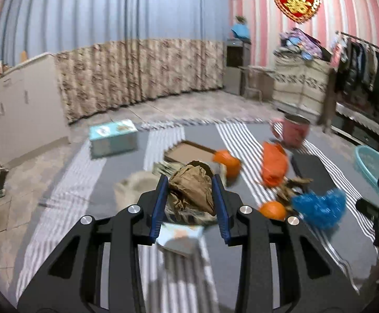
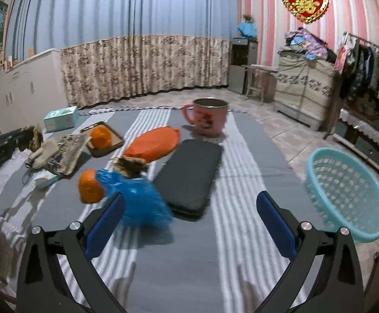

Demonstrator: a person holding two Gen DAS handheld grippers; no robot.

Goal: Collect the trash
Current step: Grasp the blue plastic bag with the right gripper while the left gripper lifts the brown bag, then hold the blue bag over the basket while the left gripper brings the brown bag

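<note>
Brown crumpled paper (image 1: pixel 193 189) sat clamped between the blue ribbed pads of your left gripper (image 1: pixel 190 182), raised above the striped cloth (image 1: pixel 241 135). The wad was creased and irregular, bulging past the fingertips. Your right gripper (image 2: pixel 189 203) stood wide with nothing between its pads; only the grey and white cloth showed in the gap.

A crinkled blue plastic bag (image 2: pixel 139 200) lay just ahead of your right gripper's left-hand pad, touching a round orange (image 2: pixel 90 186). Beside the bag lay a flat black rectangular case (image 2: pixel 189 176) with rounded corners. Behind it rested a smooth orange packet (image 2: pixel 154 143) and a pink mug (image 2: pixel 207 116) with a metal rim. A second orange (image 2: pixel 100 137) sat on a shallow brown tray (image 2: pixel 116 142). A teal cardboard box (image 2: pixel 61 117) stood near the cloth's far left edge.

The round turquoise plastic basket (image 2: pixel 346 195), with perforated walls, sat empty on the tiled floor, just off the cloth's right-hand edge.
</note>
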